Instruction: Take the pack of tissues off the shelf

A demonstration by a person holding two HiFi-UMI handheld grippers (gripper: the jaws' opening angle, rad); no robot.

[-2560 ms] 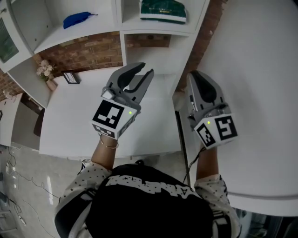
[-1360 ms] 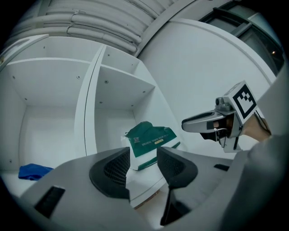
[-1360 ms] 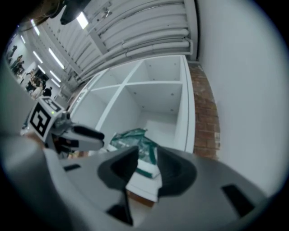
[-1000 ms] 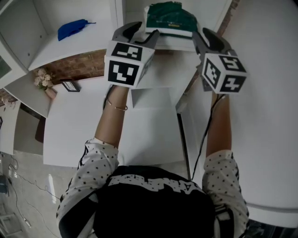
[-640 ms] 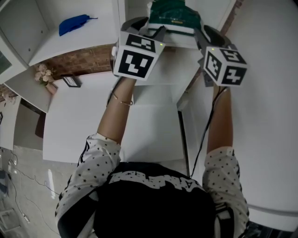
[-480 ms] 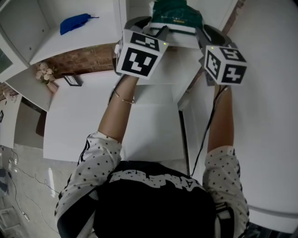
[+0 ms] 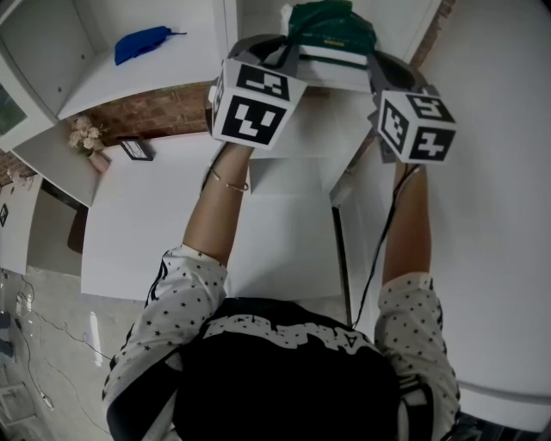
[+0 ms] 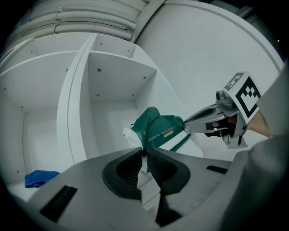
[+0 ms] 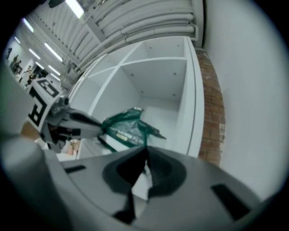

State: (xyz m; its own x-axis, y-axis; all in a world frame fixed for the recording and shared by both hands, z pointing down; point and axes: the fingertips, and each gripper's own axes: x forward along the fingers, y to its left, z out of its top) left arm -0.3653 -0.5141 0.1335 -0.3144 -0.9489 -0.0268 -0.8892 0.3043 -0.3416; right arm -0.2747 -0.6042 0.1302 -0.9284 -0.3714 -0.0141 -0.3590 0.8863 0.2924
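Note:
The pack of tissues [image 7: 330, 33], green on top and white below, lies in the upper right shelf compartment [image 7: 340, 82]. I hold it from both ends. My left gripper [image 7: 277, 50] is at its left end, and its jaws are closing, with the pads pinched on the wrapper [image 8: 144, 151]. At the right end my right gripper [image 7: 379, 62] is shut on the wrapper's edge [image 9: 145, 151]. The green top [image 8: 159, 130] bulges up between the two grips. Each gripper view shows the other gripper across the pack [image 9: 126, 128].
A blue object [image 7: 142, 43] lies in the neighbouring compartment on the left, past a white divider [image 7: 226, 21]. Below are a white table [image 7: 215, 232], a small flower pot [image 7: 86, 136] and a picture frame [image 7: 136, 148] by the brick wall.
Both grippers rose from the table to the shelf, reached the pack's two ends with open jaws, then closed on its wrapper. The green top now bulges upward.

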